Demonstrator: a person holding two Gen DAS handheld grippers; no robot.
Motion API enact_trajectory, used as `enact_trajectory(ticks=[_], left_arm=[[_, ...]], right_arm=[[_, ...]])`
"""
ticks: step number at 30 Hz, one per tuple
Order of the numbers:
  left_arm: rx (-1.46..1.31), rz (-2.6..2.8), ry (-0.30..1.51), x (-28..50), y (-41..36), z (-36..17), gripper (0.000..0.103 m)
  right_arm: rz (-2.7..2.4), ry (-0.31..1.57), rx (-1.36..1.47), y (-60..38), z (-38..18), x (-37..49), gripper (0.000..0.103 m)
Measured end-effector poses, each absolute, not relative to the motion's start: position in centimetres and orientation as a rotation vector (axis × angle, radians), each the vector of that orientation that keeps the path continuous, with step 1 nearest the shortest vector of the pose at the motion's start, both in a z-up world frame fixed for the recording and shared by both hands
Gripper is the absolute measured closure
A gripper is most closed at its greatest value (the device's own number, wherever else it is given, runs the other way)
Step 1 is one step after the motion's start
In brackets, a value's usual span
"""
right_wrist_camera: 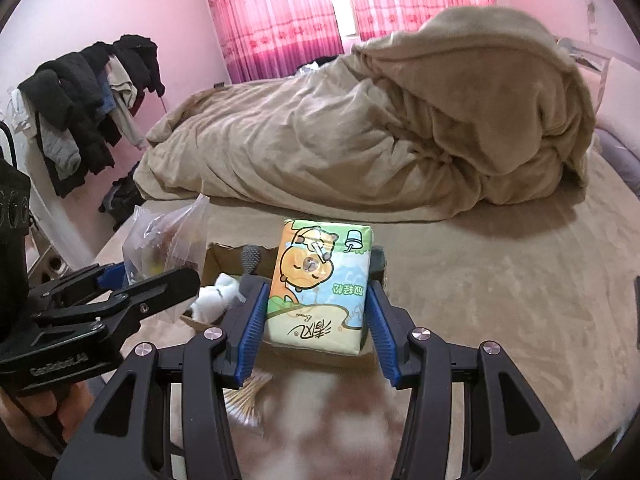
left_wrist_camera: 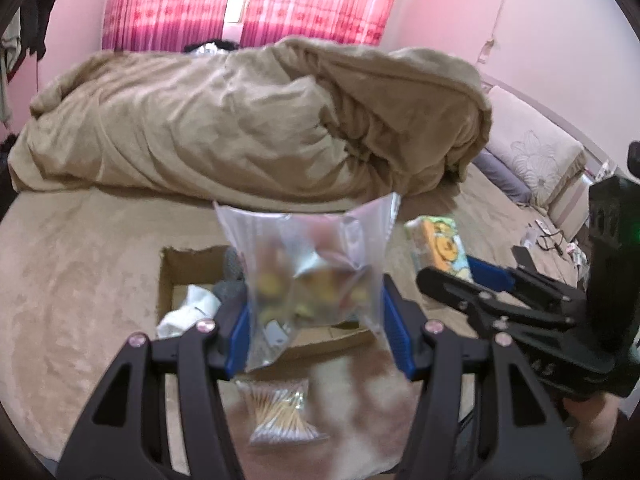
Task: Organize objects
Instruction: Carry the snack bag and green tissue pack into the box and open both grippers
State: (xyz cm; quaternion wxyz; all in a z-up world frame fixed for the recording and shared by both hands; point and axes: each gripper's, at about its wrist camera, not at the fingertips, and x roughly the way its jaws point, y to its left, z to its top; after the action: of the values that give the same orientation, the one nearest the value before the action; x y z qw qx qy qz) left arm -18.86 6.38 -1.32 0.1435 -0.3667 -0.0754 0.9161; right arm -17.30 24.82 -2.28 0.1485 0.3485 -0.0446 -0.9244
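My left gripper (left_wrist_camera: 316, 332) is shut on a clear zip bag of small coloured items (left_wrist_camera: 312, 276) and holds it above an open cardboard box (left_wrist_camera: 168, 280) on the bed. My right gripper (right_wrist_camera: 316, 316) is shut on a tissue pack with a cartoon print (right_wrist_camera: 320, 284), held over the same box (right_wrist_camera: 218, 264). The tissue pack also shows in the left wrist view (left_wrist_camera: 440, 248), and the zip bag in the right wrist view (right_wrist_camera: 168, 240). The box holds a white cloth (left_wrist_camera: 188, 312) and a grey item (right_wrist_camera: 251, 260). A bag of cotton swabs (left_wrist_camera: 284, 412) lies on the bed before the box.
A bunched tan blanket (left_wrist_camera: 260, 120) lies across the bed behind the box. Pillows (left_wrist_camera: 536, 160) are at the right. Clothes hang on a rack (right_wrist_camera: 84, 112) at the left. Cables and small items (left_wrist_camera: 556, 240) lie at the far right. Pink curtains (right_wrist_camera: 280, 12) cover the window.
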Motion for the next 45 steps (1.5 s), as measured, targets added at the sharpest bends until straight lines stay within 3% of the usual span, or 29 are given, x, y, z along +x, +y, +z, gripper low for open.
enact_trajectory(ticks=[17, 19, 30, 37, 40, 45], left_arm=[[-1.272, 2.615, -0.259, -23.9, 6.1, -10.3, 0.045], [-1.289, 2.615, -0.255, -24.2, 6.2, -10.8, 0.045], [-1.396, 2.570, -0.197, -25.3, 9.1, -13.9, 0.043], [-1.440, 2.540, -0.160, -26.0, 10.2, -14.6, 0.037], [-1.385, 2.556, -0.209, -25.2, 9.7, -13.5, 0.022], [-1.307, 2.612, -0.204, -22.5, 8.4, -10.7, 0.020]], right_arm=[[-2.550, -0.218, 1.195, 24.7, -11.8, -23.8, 0.051], [-2.543, -0.238, 1.196, 25.0, -12.1, -23.7, 0.042], [-2.653, -0.244, 1.107, 27.6, -9.7, -22.7, 0.037], [-2.663, -0.269, 1.128, 28.7, -9.7, -21.8, 0.037], [-2.689, -0.260, 1.120, 29.0, -9.1, -21.0, 0.037], [-2.720, -0.253, 1.128, 29.1, -8.2, -19.5, 0.037]])
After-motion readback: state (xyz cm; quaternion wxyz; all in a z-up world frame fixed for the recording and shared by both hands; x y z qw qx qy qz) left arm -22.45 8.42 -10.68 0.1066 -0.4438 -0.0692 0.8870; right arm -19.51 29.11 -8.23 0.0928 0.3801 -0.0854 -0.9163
